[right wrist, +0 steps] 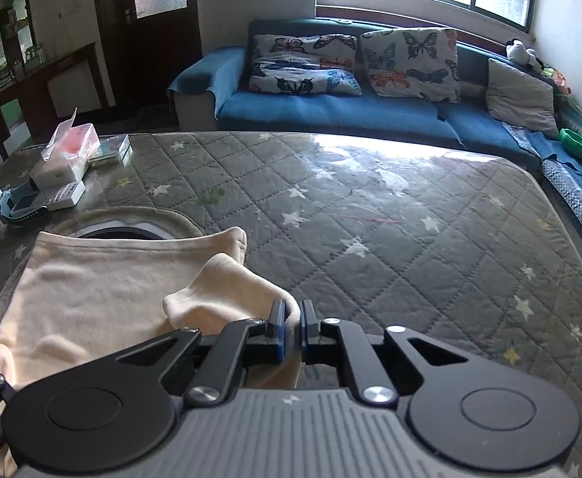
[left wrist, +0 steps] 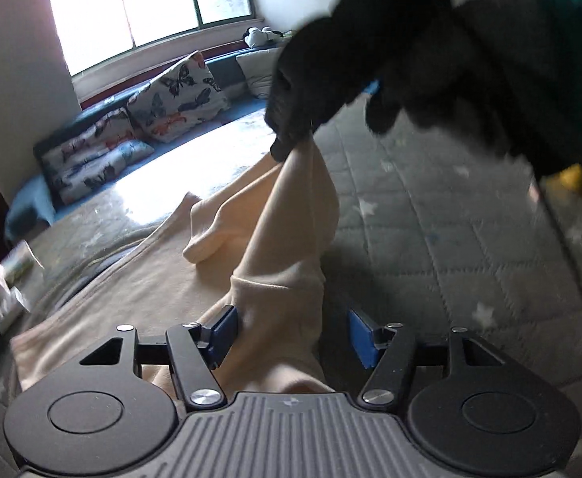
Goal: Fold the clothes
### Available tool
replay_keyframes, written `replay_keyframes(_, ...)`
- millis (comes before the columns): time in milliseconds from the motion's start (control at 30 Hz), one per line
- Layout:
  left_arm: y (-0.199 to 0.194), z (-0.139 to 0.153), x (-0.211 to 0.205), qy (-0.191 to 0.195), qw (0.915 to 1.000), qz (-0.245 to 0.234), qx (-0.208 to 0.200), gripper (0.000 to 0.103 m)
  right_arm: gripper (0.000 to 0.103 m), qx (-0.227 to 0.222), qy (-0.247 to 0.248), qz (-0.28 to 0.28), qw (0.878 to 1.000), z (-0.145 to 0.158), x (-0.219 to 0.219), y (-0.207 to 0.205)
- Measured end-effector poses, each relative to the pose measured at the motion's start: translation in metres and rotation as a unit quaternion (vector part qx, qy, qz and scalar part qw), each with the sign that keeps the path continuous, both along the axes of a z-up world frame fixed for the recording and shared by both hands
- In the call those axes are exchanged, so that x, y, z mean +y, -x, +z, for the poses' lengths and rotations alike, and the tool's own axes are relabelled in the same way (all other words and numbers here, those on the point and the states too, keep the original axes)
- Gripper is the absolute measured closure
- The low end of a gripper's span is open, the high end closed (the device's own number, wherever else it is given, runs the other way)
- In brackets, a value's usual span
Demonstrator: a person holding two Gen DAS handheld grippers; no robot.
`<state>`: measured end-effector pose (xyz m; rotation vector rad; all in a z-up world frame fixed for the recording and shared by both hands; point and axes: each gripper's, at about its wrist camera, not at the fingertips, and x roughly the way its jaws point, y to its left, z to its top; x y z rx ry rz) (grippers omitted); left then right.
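1. Clutter sits at the table's far left: a tissue box (right wrist: 65,155) and small packs stand near the cream garment (right wrist: 91,298), which lies on the quilted table cover (right wrist: 370,219) with one sleeve lifted. We judge a wide swing of cloth could knock them.
2. The left gripper (left wrist: 291,338) stands with jaws apart around the sleeve's lower part; only its left pad touches the cloth. We judge it bears no hold, so the sleeve could slide free if the other grip fails.
3. The right gripper (right wrist: 289,330) is clamped on the sleeve's end; in the left wrist view it appears as a dark shape pinching the cloth aloft. The bite looks thin, and we judge a sharp pull could slip it.
4. We note the sleeve is twisted between the two grippers; laid down so, it would likely crease.
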<state>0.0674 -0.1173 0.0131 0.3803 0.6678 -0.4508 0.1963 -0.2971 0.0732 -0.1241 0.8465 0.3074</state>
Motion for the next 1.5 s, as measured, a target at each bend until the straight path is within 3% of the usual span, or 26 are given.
replay_keyframes(167, 0.004, -0.013, -0.006, -0.028, 0.9996, -0.007, -0.004, 0.041, 0.097, -0.002, -0.002, -0.012, 1.0, 0.001, -0.012, 0.011)
replay_keyframes(200, 0.004, -0.014, -0.004, -0.022, 0.9998, -0.005, -0.001, 0.045, 0.097, -0.001, -0.002, -0.014, 1.0, 0.001, -0.015, 0.014)
replay_keyframes(333, 0.005, -0.012, 0.002, -0.012, 0.9997, -0.011, 0.02, 0.085, 0.097, 0.0, -0.002, -0.018, 1.0, -0.001, -0.023, 0.026)
replay_keyframes(433, 0.01, -0.008, 0.009, -0.001, 0.9991, -0.027, 0.031, 0.09, 0.097, 0.001, -0.002, -0.021, 1.0, -0.001, -0.03, 0.035)
replay_keyframes(600, 0.035, 0.015, 0.034, 0.06, 0.9945, -0.073, 0.047, 0.09, 0.096, 0.005, -0.001, -0.025, 1.0, -0.003, -0.04, 0.051)
replay_keyframes(733, 0.057, 0.014, 0.043, 0.039, 0.9913, -0.112, 0.056, 0.089, 0.092, 0.012, 0.025, -0.023, 0.999, -0.005, -0.047, 0.07)
replay_keyframes(867, 0.063, 0.007, 0.047, 0.014, 0.99, -0.125, 0.064, 0.084, 0.089, 0.012, 0.016, -0.03, 0.999, -0.003, -0.059, 0.076)
replay_keyframes(967, 0.065, 0.018, 0.05, 0.037, 0.9894, -0.128, 0.057, 0.079, 0.086, 0.014, -0.001, -0.026, 1.0, -0.003, -0.06, 0.073)
replay_keyframes(1033, 0.065, 0.025, 0.052, 0.052, 0.9889, -0.129, 0.052, 0.065, 0.081, 0.015, -0.005, -0.015, 1.0, -0.006, -0.056, 0.07)
replay_keyframes(1067, 0.065, 0.028, 0.052, 0.058, 0.9892, -0.127, 0.046, 0.064, 0.073, 0.016, -0.006, -0.009, 1.0, -0.008, -0.052, 0.068)
replay_keyframes(1133, 0.062, 0.032, 0.052, 0.076, 0.9888, -0.122, 0.042, 0.064, 0.069, 0.019, -0.006, -0.001, 1.0, -0.013, -0.043, 0.062)
replay_keyframes(1433, 0.028, 0.008, 0.029, 0.114, 0.9862, -0.087, 0.083, 0.064, 0.073, 0.052, -0.015, -0.015, 0.998, -0.053, -0.023, 0.029)
replay_keyframes(1500, 0.029, 0.003, 0.028, 0.115, 0.9852, -0.088, 0.092, 0.064, 0.097, 0.051, -0.011, -0.004, 0.999, -0.053, -0.02, 0.03)
